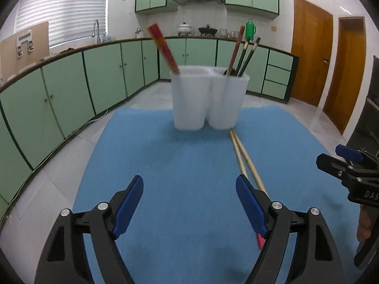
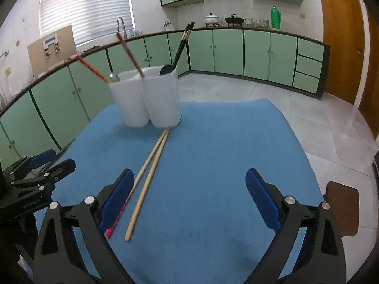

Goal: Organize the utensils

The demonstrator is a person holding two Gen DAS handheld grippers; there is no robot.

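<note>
The left fingers (image 1: 251,203) hide the bamboo chopsticks' (image 1: 246,161) near ends.

Cloth, plastic and wood in front of you.
Your blue table cloth (image 2: 225,142) looks matt and nappy; the white holder (image 2: 146,99) is smooth translucent plastic; the pale chopsticks (image 2: 148,179) are bare, unglossed wood.

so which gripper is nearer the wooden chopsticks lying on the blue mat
Right. The right gripper has the wooden chopsticks just inside its left finger; the left gripper sits left of them.
</note>
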